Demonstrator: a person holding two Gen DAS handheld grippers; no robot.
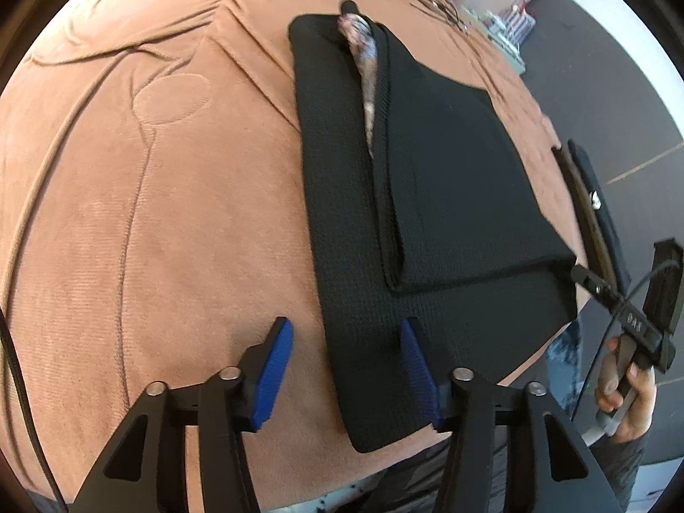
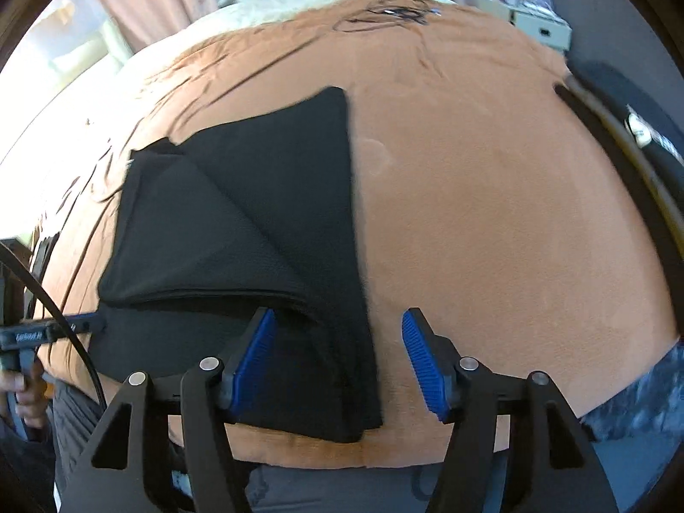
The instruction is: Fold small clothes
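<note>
A black knit garment [image 1: 427, 196] lies flat on a brown blanket [image 1: 149, 213], with its sides folded in over the middle and a patterned lining [image 1: 367, 68] showing in the gap. My left gripper [image 1: 346, 367] is open and empty, its jaws straddling the garment's near left edge. In the right wrist view the same garment [image 2: 239, 231] lies left of centre. My right gripper [image 2: 337, 363] is open and empty, its jaws straddling the garment's near right corner. The right gripper also shows in the left wrist view [image 1: 632, 320], held by a hand.
The brown blanket [image 2: 491, 213] covers a bed. A dark bag with a strap [image 2: 632, 137] lies at the bed's right edge. Tangled black cable [image 2: 384, 15] lies at the far end. A white shelf unit [image 2: 538, 25] stands beyond on grey floor.
</note>
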